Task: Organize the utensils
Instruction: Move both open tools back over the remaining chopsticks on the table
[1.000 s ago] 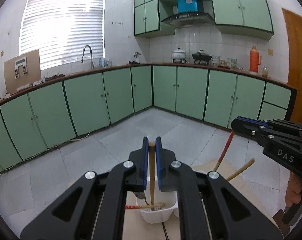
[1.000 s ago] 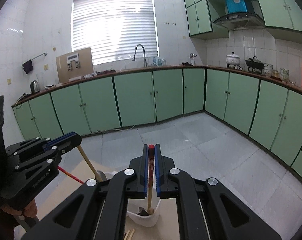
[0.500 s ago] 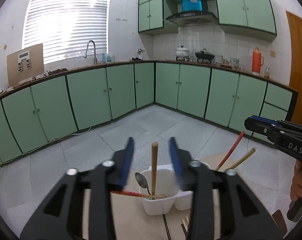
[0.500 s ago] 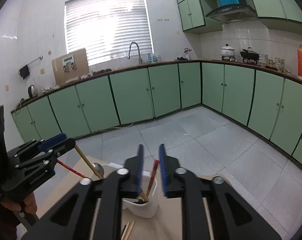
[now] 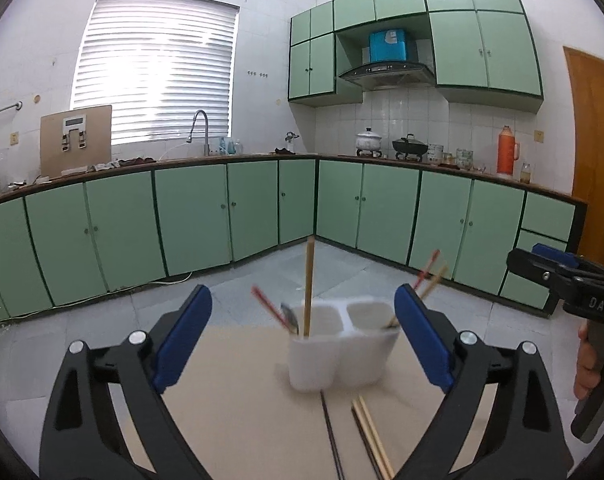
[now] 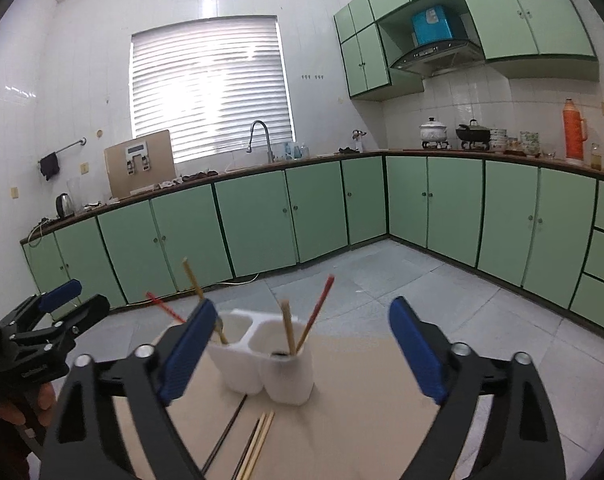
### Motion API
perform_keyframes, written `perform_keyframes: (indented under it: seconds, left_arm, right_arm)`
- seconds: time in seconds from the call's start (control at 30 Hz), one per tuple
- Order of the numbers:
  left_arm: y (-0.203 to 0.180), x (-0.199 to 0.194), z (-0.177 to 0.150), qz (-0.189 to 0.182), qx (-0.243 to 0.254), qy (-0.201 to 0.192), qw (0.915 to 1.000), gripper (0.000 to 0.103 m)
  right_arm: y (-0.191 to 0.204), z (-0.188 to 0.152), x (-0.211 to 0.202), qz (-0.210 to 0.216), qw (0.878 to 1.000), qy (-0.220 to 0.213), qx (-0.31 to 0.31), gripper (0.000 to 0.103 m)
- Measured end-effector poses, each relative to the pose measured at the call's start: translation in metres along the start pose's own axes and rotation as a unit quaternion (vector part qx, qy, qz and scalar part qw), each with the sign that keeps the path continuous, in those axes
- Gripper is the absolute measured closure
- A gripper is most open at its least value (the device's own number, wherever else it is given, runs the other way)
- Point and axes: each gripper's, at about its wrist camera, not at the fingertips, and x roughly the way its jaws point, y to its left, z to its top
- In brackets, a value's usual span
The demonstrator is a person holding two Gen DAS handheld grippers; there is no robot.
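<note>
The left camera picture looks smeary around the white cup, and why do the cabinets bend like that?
Left wrist view: the white holder and the red chopstick are smeared by motion blur, and the left gripper fingers are soft too. Right wrist view: the holder is sharper. Both views: the fisheye lens bows the green cabinets, and the window blinds are washed out by glare.

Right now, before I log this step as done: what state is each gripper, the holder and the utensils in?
left gripper: open, empty
right gripper: open, empty
white holder: upright on the table, two compartments
wooden utensil: standing in holder, released
red chopstick: leaning in holder
loose chopsticks: flat on the table, not sorted yet
</note>
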Motion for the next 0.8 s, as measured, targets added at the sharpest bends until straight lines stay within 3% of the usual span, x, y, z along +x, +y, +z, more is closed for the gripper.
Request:
perform_keyframes:
  seconds: [0.1,0.3,0.5,0.8]
  left_arm:
    - [-0.001,-0.013,-0.021,0.01,0.003,0.01,0.9999,0.011]
    - [-0.003,-0.027,-0.069,0.023,0.014,0.033,0.9991,0.009]
    - [0.004,-0.028,-0.11,0.035,0.009,0.072,0.9968,0.009]
    - [0.016,-0.033,-0.154,0.04,0.006,0.131,0.9906,0.009]
  right_arm:
    - [0.0,-0.022,-0.012,-0.009,1.0,0.0,0.006,0.006]
    - [0.003,-0.073,-0.021,-0.032,0.999,0.019,0.011,0.006]
    - [0.007,-0.128,-0.015,-0.039,0.996,0.08,0.028,0.006]
    - [0.024,-0.172,-0.021,-0.033,0.991,0.13,0.02,0.006]
